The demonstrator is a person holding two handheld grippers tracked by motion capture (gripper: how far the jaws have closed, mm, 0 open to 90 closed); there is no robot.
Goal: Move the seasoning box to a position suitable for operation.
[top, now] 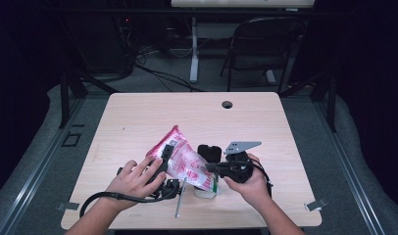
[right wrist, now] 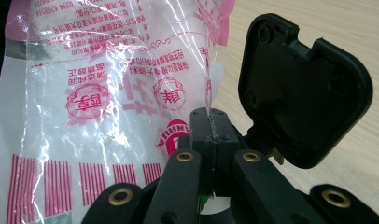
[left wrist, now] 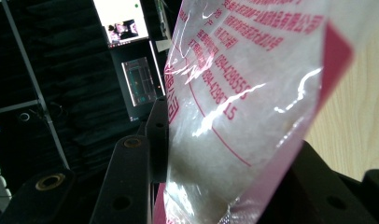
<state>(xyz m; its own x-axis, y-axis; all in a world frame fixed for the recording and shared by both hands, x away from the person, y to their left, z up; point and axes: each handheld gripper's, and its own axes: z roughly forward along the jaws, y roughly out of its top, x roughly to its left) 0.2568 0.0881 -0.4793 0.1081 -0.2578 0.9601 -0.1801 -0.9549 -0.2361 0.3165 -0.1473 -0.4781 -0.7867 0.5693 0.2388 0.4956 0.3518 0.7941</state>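
Note:
A pink-and-white plastic bag (top: pixel 183 159) of white granules is held tilted above the table's front, between my two grippers. My left gripper (top: pixel 166 151) is shut on its upper left part; in the left gripper view the bag (left wrist: pixel 253 93) sits between the black jaws of that gripper (left wrist: pixel 234 140). My right gripper (top: pixel 211 167) is shut, its tips pinching the bag's lower right edge (right wrist: pixel 131 93), as the right gripper view (right wrist: pixel 209 116) shows. Beneath stands a small white container (top: pixel 205 192) with its black flip lid (top: pixel 209 152) (right wrist: pixel 299 88) raised open.
A thin metal utensil (top: pixel 180 198) lies on the wooden table (top: pixel 138 112) near the front edge, left of the container. A cable hole (top: pixel 227 104) sits at the table's far side. A folding chair (top: pixel 265 44) and a desk leg (top: pixel 193 49) stand beyond.

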